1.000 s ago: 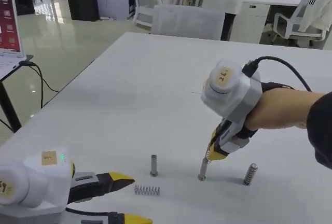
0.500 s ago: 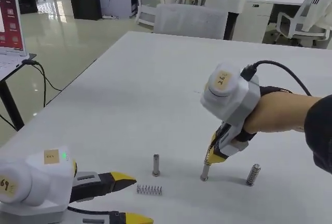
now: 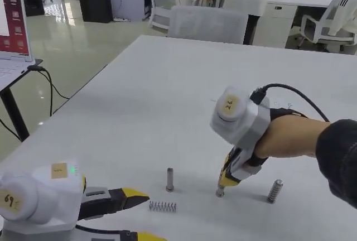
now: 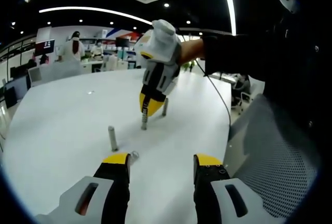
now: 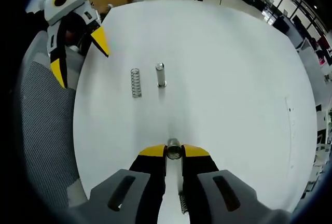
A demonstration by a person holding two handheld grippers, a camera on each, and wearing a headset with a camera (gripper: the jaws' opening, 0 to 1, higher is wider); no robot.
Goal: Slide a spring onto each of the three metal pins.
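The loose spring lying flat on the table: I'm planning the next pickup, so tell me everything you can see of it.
The small coiled silver metal spring lies on its side on the white table, its open coils evenly spaced, looking uncompressed. It rests on the person's side of the bare upright grey metal pin, apart from it. The open yellow-tipped left claw is close to one end but not closed on it.

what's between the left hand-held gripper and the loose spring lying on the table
Nothing visible: only bare table lies between the open left hand-held gripper and the loose spring, which lies near the empty pin.
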